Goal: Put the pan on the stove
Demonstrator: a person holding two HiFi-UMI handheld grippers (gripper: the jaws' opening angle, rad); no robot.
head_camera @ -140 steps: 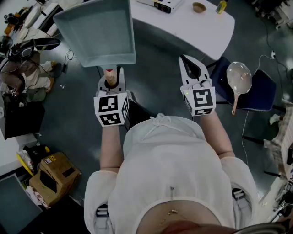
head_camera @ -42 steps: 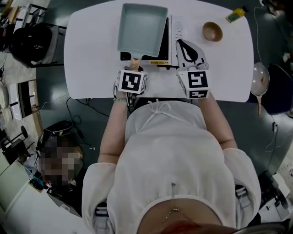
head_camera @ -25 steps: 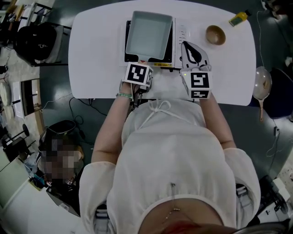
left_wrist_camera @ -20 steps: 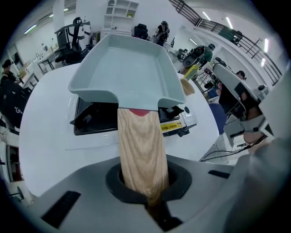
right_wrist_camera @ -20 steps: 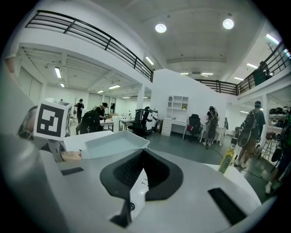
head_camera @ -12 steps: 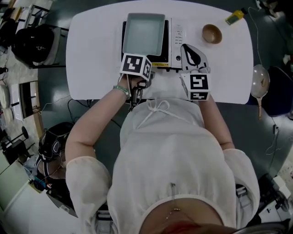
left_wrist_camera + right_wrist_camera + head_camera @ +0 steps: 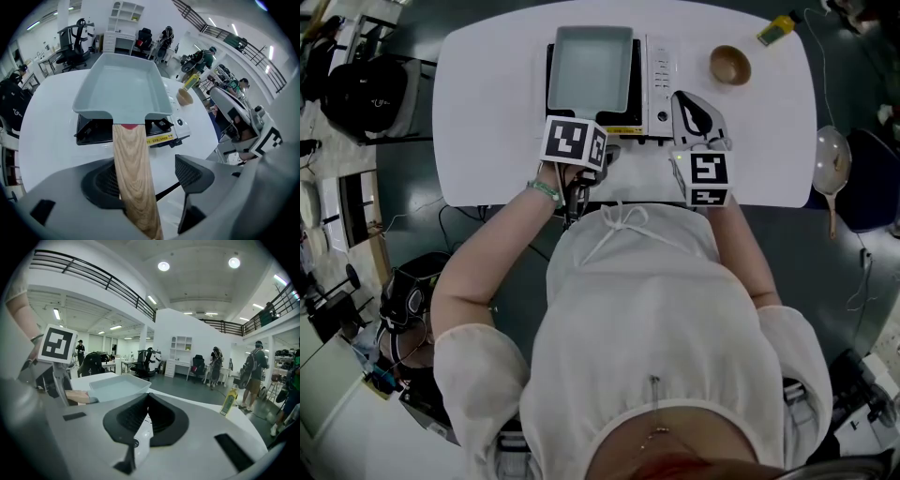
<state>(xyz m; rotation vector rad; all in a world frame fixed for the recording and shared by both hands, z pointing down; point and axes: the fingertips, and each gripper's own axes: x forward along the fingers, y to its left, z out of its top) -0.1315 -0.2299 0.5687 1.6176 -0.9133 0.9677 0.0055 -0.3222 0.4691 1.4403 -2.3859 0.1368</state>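
The grey rectangular pan (image 7: pixel 589 67) sits on the black portable stove (image 7: pixel 661 75) on the white table (image 7: pixel 487 112). In the left gripper view the pan (image 7: pixel 123 89) rests on the stove (image 7: pixel 159 133), and its wooden handle (image 7: pixel 133 168) runs back between my left gripper's (image 7: pixel 147 176) jaws. Those jaws are opening: the handle lies by the left one and the right one stands well apart from it. In the head view my left gripper (image 7: pixel 577 142) is just behind the pan. My right gripper (image 7: pixel 692 108) rests by the stove's right side, jaws shut on nothing (image 7: pixel 147 401).
A wooden bowl (image 7: pixel 729 64) and a yellow bottle (image 7: pixel 773 28) stand on the table's far right. A ladle-like pan (image 7: pixel 831 164) lies on a chair off the table's right end. A black bag (image 7: pixel 370 89) sits left of the table. People stand in the background.
The pan was carried to the table and set down on the stove. The left gripper, shut on the handle one second ago, has spread its jaws. The right gripper stays put.
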